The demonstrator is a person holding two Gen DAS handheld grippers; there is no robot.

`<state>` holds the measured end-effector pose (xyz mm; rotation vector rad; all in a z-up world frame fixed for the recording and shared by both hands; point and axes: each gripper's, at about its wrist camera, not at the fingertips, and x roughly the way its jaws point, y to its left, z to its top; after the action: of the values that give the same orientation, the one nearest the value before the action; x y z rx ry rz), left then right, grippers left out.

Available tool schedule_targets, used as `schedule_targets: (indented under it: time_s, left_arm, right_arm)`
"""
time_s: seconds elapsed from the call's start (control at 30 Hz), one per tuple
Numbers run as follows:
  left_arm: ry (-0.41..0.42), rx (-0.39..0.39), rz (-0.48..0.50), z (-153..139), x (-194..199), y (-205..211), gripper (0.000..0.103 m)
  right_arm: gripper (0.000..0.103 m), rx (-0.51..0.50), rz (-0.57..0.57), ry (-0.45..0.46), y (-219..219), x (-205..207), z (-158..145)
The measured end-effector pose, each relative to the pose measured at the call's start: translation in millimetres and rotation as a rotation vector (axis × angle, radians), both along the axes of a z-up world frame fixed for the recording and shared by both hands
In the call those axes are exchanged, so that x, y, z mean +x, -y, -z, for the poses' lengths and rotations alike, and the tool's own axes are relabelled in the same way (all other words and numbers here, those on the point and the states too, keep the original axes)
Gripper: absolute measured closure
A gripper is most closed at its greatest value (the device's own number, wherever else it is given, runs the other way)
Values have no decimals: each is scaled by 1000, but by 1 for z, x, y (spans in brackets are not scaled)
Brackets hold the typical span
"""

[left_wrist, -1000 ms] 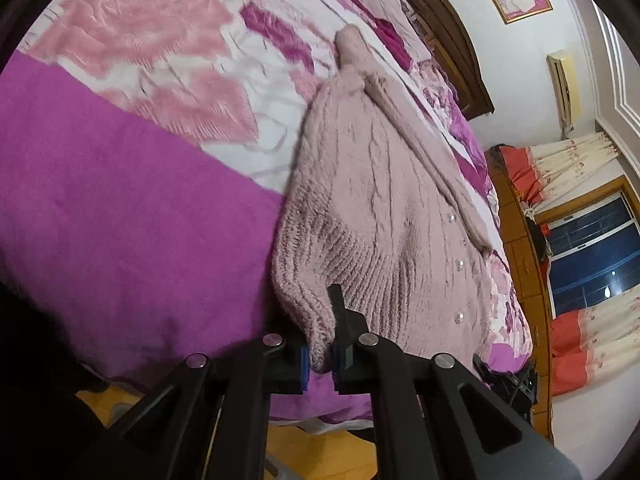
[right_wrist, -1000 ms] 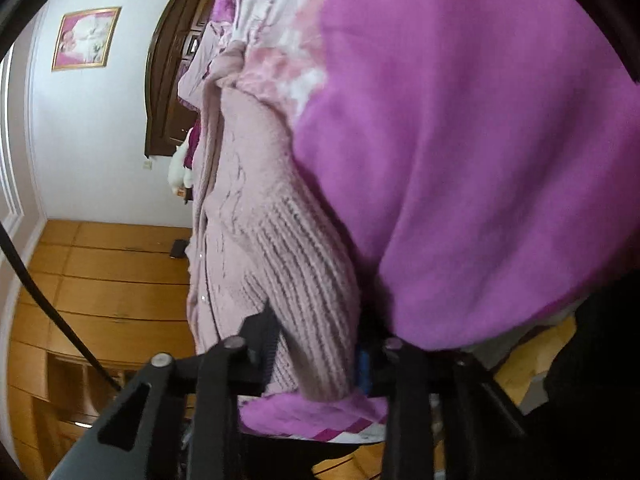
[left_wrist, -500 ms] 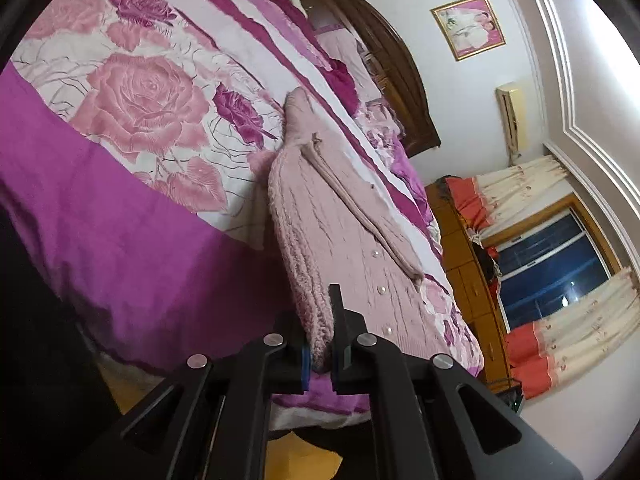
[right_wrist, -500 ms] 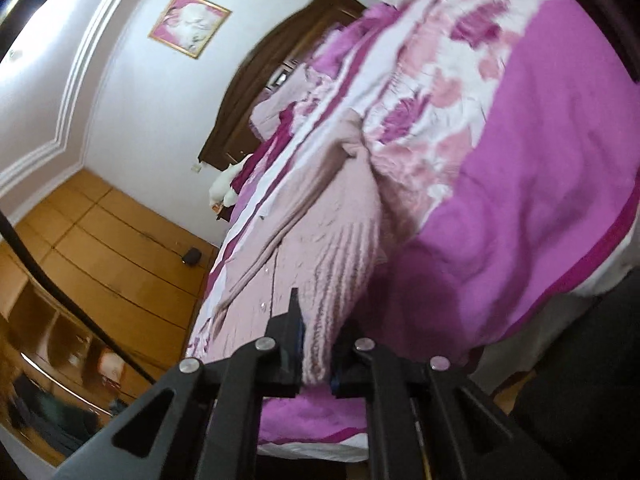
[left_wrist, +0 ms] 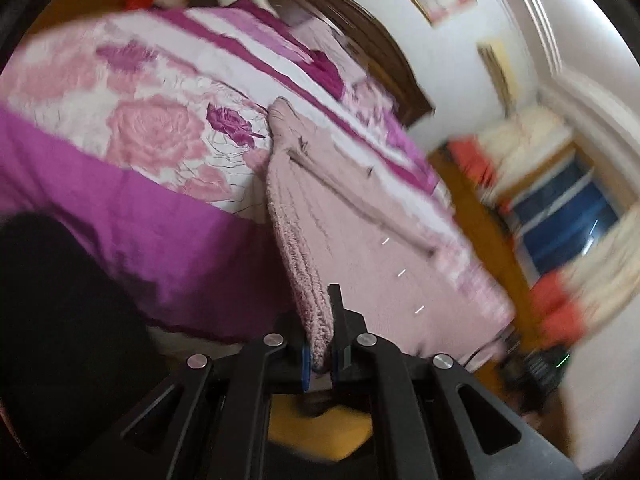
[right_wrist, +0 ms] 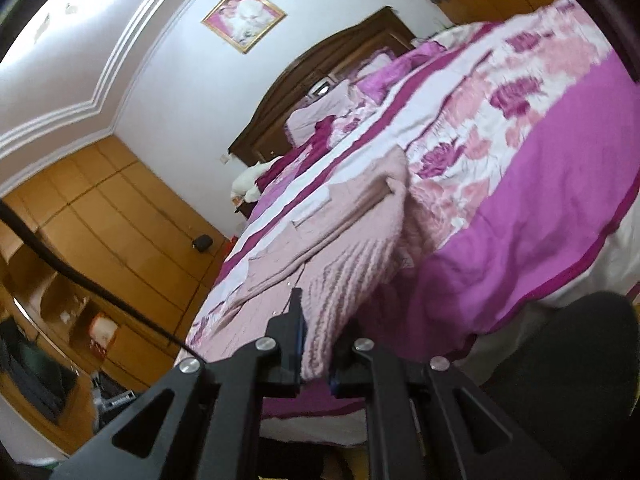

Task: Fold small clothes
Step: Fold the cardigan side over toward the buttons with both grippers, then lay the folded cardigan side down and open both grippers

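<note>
On bed [left_wrist: 132, 216] w/ purple-and-rose bedspread, near its foot edge, lies pink knit cardigan [left_wrist: 360, 240], buttons up, one sleeve laid diagonally across the front; hem end raised off the cover, rest of garment flat on bed toward headboard [right_wrist: 320, 68]; left gripper [left_wrist: 320, 354] clamped on ribbed hem, knit pinched between blue pads, fingers closed on fabric; right gripper [right_wrist: 316, 354] likewise closed on the ribbed hem at the other corner, thick bunch of knit between its fingers; left wrist view motion-blurred, so fine detail (button count etc.) can't be read; step in hand, judged: bottom-to-top fold, both hem corners held and lifted; next move prob needs both grippers to carry hem fwd together toward collar, level w/ each other so the fold line is straight, then lower and release once hem lies on upper part; risk: sleeve shifting or knit sagging between the two grips.
</note>
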<state>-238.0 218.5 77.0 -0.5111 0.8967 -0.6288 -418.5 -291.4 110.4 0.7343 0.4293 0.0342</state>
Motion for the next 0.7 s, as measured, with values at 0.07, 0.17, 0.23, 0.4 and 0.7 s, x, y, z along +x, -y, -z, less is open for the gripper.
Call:
schedule_targets:
  time_s: [0.07, 0.17, 0.23, 0.4, 0.7]
  left_arm:
    - [26, 76, 36, -8, -13, 2, 103]
    - [35, 129, 63, -15, -31, 6, 103]
    - [55, 146, 58, -19, -44, 7, 103]
    - [100, 142, 32, -24, -73, 2, 103]
    - [20, 72, -21, -19, -96, -26, 103]
  right_arm:
    - [95, -5, -26, -1, -6, -6, -3]
    - [95, -27, -54, -21, -18, -17, -1]
    - [95, -31, -62, -36, -22, -25, 1]
    - [95, 39, -59, -28, -25, -46, 8]
    - [94, 25, -54, -34, -35, -77, -1]
